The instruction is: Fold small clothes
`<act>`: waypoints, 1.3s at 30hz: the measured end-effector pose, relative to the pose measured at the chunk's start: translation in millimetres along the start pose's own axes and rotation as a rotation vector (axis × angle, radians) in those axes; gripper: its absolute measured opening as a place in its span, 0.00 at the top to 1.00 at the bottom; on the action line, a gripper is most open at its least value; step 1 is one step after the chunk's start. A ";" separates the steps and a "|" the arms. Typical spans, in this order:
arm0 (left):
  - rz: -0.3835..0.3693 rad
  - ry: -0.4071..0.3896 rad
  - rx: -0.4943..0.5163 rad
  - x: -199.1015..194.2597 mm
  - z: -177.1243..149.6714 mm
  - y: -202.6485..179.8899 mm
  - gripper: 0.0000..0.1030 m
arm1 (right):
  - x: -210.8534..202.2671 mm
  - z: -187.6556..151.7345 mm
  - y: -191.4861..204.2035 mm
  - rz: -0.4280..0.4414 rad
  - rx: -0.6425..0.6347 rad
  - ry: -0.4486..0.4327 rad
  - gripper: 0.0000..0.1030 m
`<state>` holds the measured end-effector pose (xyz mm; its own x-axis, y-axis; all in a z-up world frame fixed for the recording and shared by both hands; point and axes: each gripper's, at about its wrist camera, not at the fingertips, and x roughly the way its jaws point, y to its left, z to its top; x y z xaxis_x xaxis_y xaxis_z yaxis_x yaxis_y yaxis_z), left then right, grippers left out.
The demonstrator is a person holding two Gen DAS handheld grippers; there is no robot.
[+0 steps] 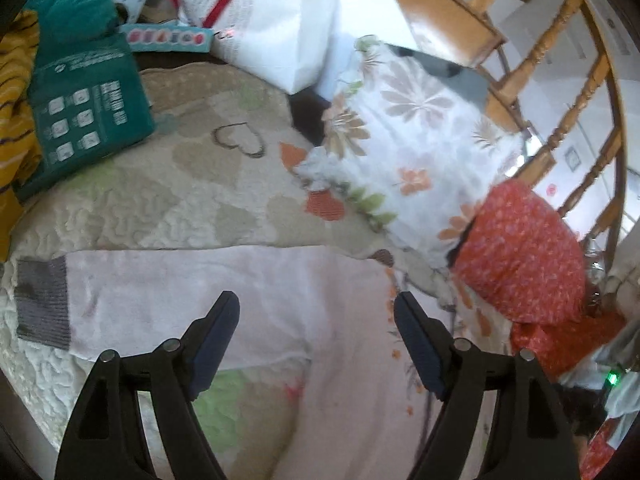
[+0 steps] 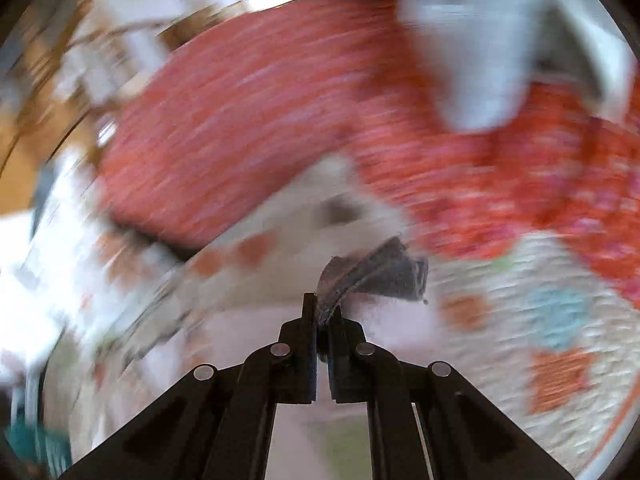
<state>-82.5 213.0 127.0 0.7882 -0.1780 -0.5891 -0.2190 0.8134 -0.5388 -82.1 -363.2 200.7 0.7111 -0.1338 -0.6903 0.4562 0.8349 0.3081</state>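
A small pale pink garment (image 1: 224,300) with a grey ribbed cuff (image 1: 42,300) lies spread on a quilted heart-patterned blanket (image 1: 160,184). My left gripper (image 1: 316,312) is open and hovers just above the pink cloth, holding nothing. In the blurred right wrist view my right gripper (image 2: 322,312) is shut on a grey ribbed cuff (image 2: 380,272) of the pink garment (image 2: 392,332), lifted above the blanket (image 2: 520,320).
A floral white cloth (image 1: 408,148) and a red patterned cloth (image 1: 524,252) lie at the right of the blanket. A green pack (image 1: 84,108), a white paper bag (image 1: 272,20) and wooden chairs (image 1: 560,80) stand behind. The red cloth (image 2: 248,120) fills the right wrist view.
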 end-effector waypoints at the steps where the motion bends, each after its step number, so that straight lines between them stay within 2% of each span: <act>1: 0.002 0.012 -0.017 1.0 1.2 5.9 0.24 | 6.7 -8.6 26.9 0.028 -0.046 0.021 0.95; 3: -0.029 0.011 -0.050 -2.7 6.3 16.3 0.24 | 26.6 -38.5 101.3 0.112 -0.164 0.086 0.95; 6: -0.015 -0.037 -0.076 -14.7 13.7 29.5 0.24 | 58.2 -82.5 181.8 0.215 -0.268 0.176 0.95; 9: -0.020 -0.059 -0.139 -20.9 21.0 48.3 0.24 | 84.4 -127.0 247.0 0.286 -0.356 0.254 0.95; 12: -0.036 -0.042 -0.205 -18.4 26.2 65.8 0.24 | 112.2 -166.8 293.5 0.287 -0.435 0.316 0.95; 20: -0.045 -0.034 -0.254 -17.2 35.3 82.1 0.24 | 154.8 -227.3 337.5 0.243 -0.571 0.421 0.95; 24: -0.023 -0.032 -0.248 -17.6 36.1 85.9 0.24 | 170.9 -246.2 350.1 0.259 -0.631 0.490 0.89; 25: -0.017 -0.033 -0.248 -17.7 36.1 86.9 0.24 | 172.2 -249.4 351.4 0.269 -0.636 0.504 0.86; 30: 0.008 -0.033 -0.268 -18.5 36.1 95.9 0.24 | 158.6 -259.2 364.4 0.401 -0.678 0.568 0.84; 32: 0.026 -0.045 -0.281 -22.3 38.1 102.5 0.24 | 147.3 -258.9 367.6 0.426 -0.696 0.560 0.78; 36: 0.133 -0.133 -0.324 -45.8 46.1 124.9 0.24 | 116.0 -260.0 369.5 0.433 -0.764 0.507 0.75; 39: 0.276 -0.239 -0.354 -76.4 51.4 145.8 0.24 | 80.9 -281.1 378.8 0.479 -0.875 0.486 0.67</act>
<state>-145.2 373.7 124.5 0.7740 0.1823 -0.6063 -0.5864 0.5675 -0.5780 -2.2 92.3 77.5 0.3398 0.3673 -0.8658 -0.4813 0.8588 0.1755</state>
